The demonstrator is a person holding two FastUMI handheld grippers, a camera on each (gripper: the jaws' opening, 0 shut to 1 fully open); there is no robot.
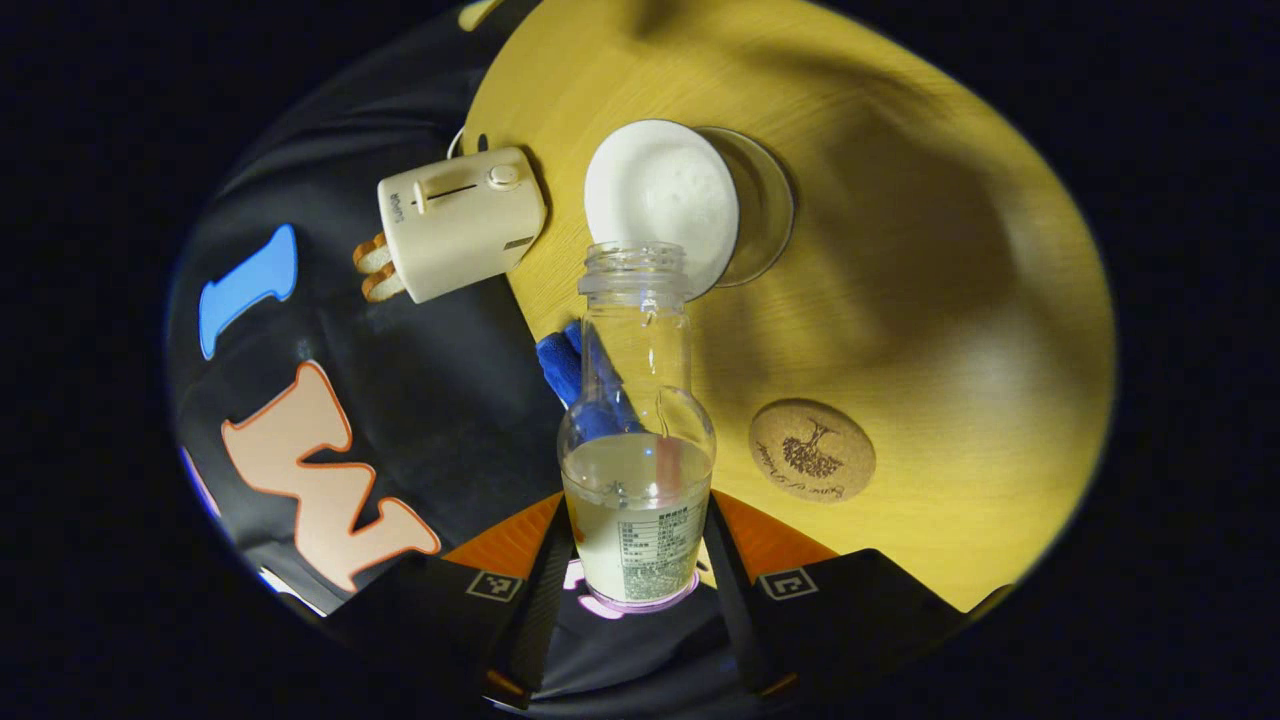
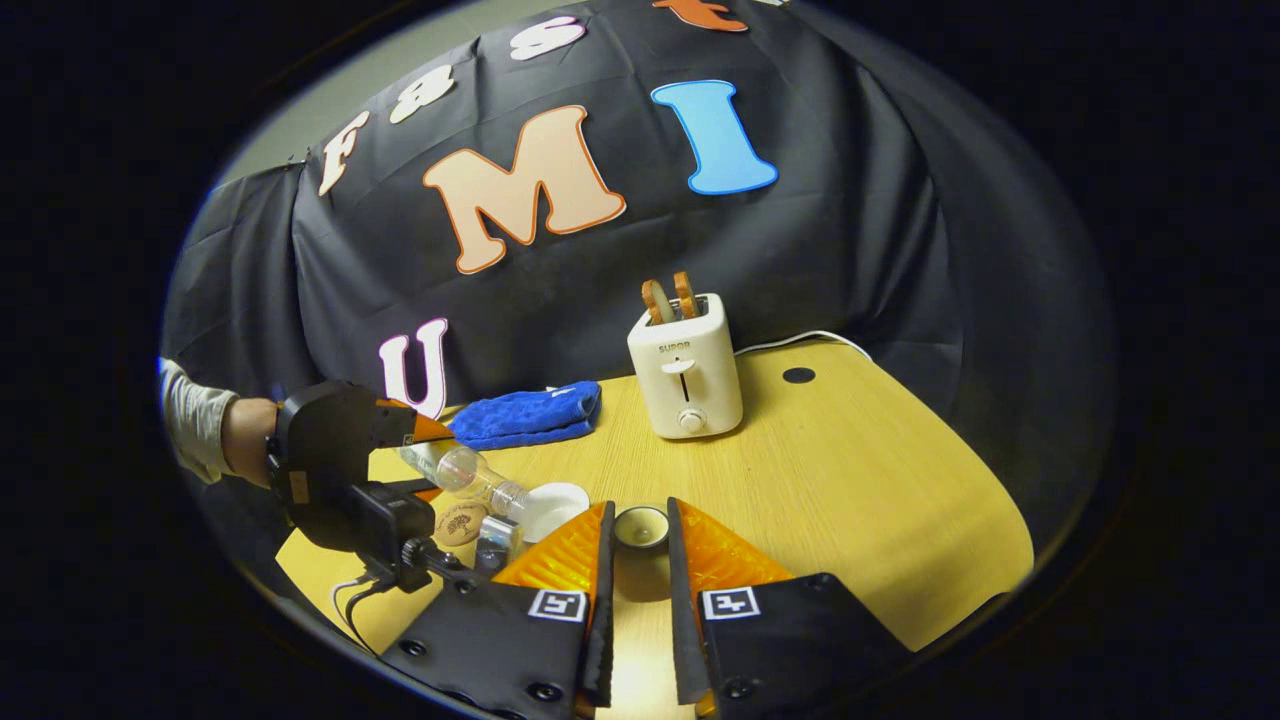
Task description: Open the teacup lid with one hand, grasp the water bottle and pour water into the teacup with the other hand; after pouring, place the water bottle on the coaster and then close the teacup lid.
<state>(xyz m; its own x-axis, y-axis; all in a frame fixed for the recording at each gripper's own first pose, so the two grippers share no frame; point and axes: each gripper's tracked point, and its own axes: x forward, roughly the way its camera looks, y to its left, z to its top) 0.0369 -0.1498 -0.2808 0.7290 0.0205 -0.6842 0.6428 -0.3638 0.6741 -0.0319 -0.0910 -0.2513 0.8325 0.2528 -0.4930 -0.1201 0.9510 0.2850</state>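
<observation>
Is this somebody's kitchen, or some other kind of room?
Probably not a real kitchen: more likely a small recording booth set up like one. A black cloth wall hangs behind a round wooden table, which holds a toaster with bread and a blue towel.

The water bottle (image 1: 637, 440) hides part of the blue cloth (image 1: 562, 366).
</observation>
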